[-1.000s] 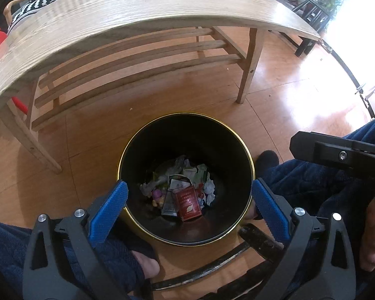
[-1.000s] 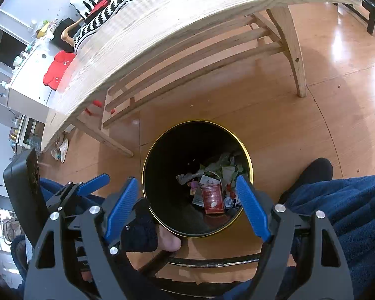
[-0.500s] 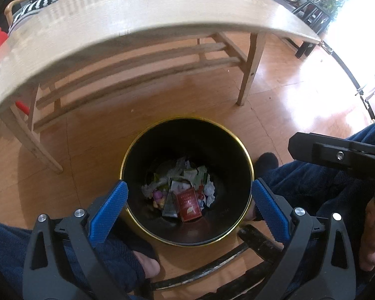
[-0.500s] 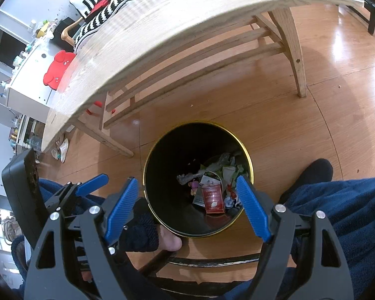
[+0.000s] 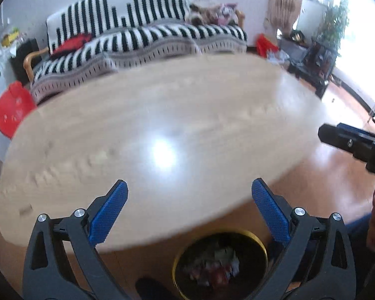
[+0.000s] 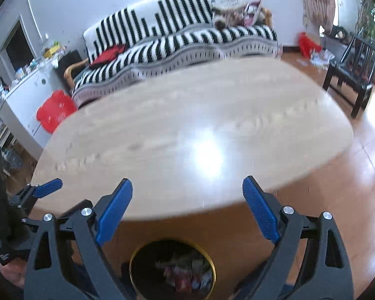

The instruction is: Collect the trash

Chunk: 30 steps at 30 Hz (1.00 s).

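Above the pale oval wooden tabletop [image 6: 187, 135], both grippers empty: left gripper [image 5: 188, 210] spread wide, right gripper [image 6: 187, 208] jaws opening, nothing between. Crumpled wrappers and paper trash [image 6: 185, 272] sit in the black gold-rimmed round bin [image 6: 172, 270] on the floor below. Tabletop looks bare, so collection seems about done. No legible writing; blur.

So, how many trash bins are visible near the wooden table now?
1. The black bin with a gold rim stands on the floor in front of the table, with trash inside. Others may be hidden under the table.
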Motion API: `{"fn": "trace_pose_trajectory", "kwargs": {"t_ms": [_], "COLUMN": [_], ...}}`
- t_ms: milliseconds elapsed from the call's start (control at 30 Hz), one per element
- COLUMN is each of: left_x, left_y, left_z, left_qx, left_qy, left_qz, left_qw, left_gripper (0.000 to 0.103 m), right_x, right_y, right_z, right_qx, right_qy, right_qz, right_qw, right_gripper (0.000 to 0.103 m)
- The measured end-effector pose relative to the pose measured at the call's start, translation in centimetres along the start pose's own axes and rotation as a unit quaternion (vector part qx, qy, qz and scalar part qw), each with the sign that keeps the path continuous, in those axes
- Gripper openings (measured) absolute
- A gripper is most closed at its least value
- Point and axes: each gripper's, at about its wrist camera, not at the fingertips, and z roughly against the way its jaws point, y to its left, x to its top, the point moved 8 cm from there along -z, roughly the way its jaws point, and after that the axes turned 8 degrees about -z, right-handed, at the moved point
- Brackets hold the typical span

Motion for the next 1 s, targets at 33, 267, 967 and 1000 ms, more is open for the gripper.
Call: {"fn": "trace_pose_trajectory", "kwargs": {"t_ms": [33, 267, 967, 1000], "left_x": [1.1, 5.0, 3.2, 3.2], "left_y": [0.3, 2.6, 3.6, 3.5], "left_z": [-0.1, -2.4, -7.5, -7.5], "left_qx": [0.005, 0.020, 0.017, 0.018], "left_qy": [-0.008, -0.049, -0.009, -0.009], "left_qz": [-0.001, 0.016, 0.023, 0.023], "left_qw": [0.9999, 0.9985, 0.9995, 0.9995], "left_gripper": [0.096, 0.096, 0.096, 0.096], "right_x": [1.0, 5.0, 2.4, 2.4], "right_y": [0.3, 0.8, 1.6, 1.6], "right_z": [-0.4, -3.9, -8.6, -8.6], "right_qx": [-0.004, -0.032, -0.031, -0.030], "right_qy": [-0.009, -0.041, 0.020, 0.021], "right_qz": [0.005, 0.041, 0.058, 0.056], "right_qw": [1.000, 0.998, 0.998, 0.998], "right_gripper": [0.088, 0.091, 0.094, 0.094]}}
